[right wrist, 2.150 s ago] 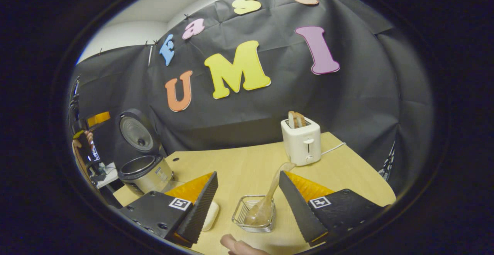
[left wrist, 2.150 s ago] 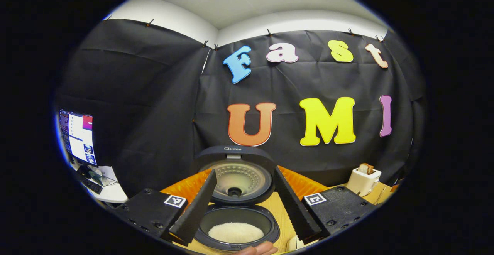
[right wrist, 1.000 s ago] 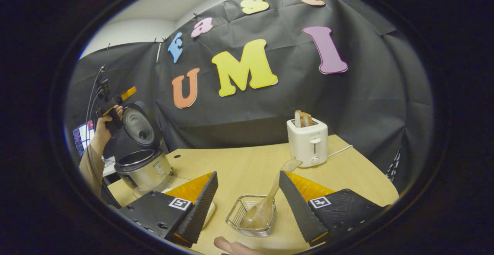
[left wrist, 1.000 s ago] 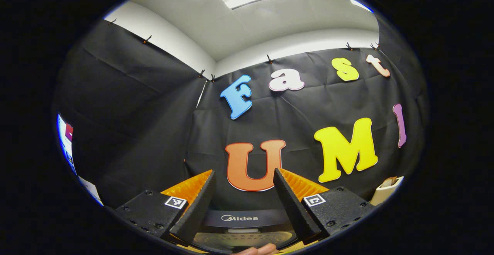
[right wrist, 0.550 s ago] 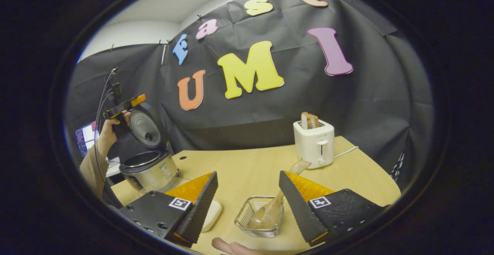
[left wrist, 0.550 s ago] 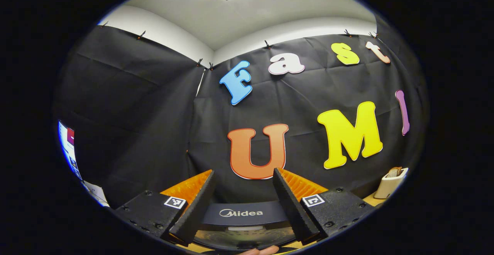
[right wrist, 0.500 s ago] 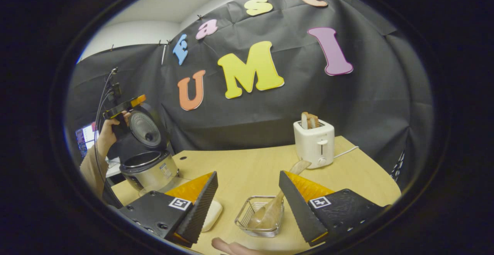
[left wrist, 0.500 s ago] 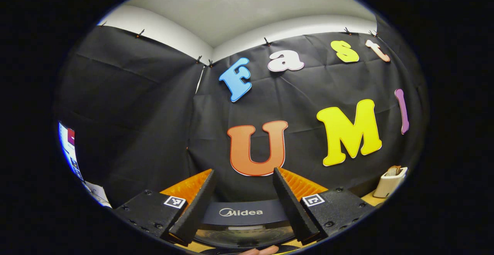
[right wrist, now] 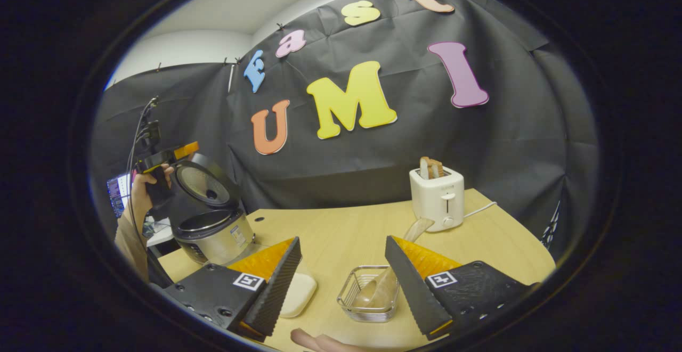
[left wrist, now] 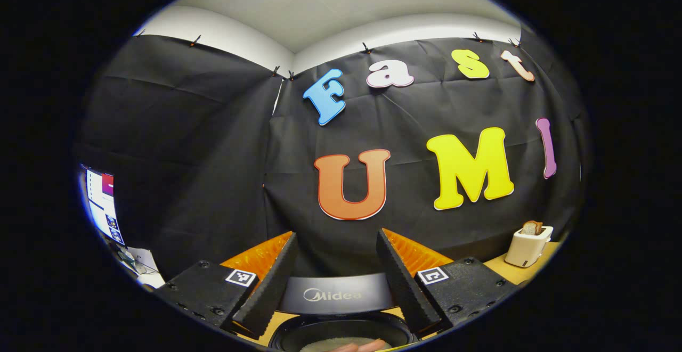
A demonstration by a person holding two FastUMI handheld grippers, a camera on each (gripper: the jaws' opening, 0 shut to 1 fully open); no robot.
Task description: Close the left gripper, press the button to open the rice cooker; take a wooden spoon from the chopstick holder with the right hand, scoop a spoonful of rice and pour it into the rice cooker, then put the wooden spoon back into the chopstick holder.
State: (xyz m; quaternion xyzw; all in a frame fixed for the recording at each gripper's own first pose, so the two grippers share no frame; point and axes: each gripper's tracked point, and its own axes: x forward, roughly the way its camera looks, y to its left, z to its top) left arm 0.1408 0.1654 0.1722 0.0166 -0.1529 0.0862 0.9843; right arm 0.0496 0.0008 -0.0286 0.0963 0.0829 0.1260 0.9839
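Observation:
In the right gripper view the steel rice cooker point(right wrist: 216, 235) stands at the table's left end, its round lid point(right wrist: 205, 184) raised and tipped forward over the pot. A hand holds my left gripper point(right wrist: 165, 160) at the lid's upper edge. My right gripper point(right wrist: 342, 240) stands open above the table. Just beyond and between its fingers is the wire chopstick holder point(right wrist: 367, 294), with the wooden spoon point(right wrist: 391, 269) leaning out to the right. In the left gripper view my left gripper point(left wrist: 335, 240) is open over the lid's dark edge point(left wrist: 333, 294). White rice shows in the pot point(left wrist: 341, 338) below.
A white toaster point(right wrist: 438, 195) with bread in its slots stands at the table's far right, also seen as the toaster point(left wrist: 527, 236). A pale rounded block point(right wrist: 299, 293) lies left of the holder. The wooden table point(right wrist: 330, 224) runs to the cloth wall. A monitor point(left wrist: 102, 205) glows at left.
The left gripper rose from over the pot to the lid's top edge, and the lid has tipped forward. The right gripper shifted a little left, staying open, so the holder sits further right.

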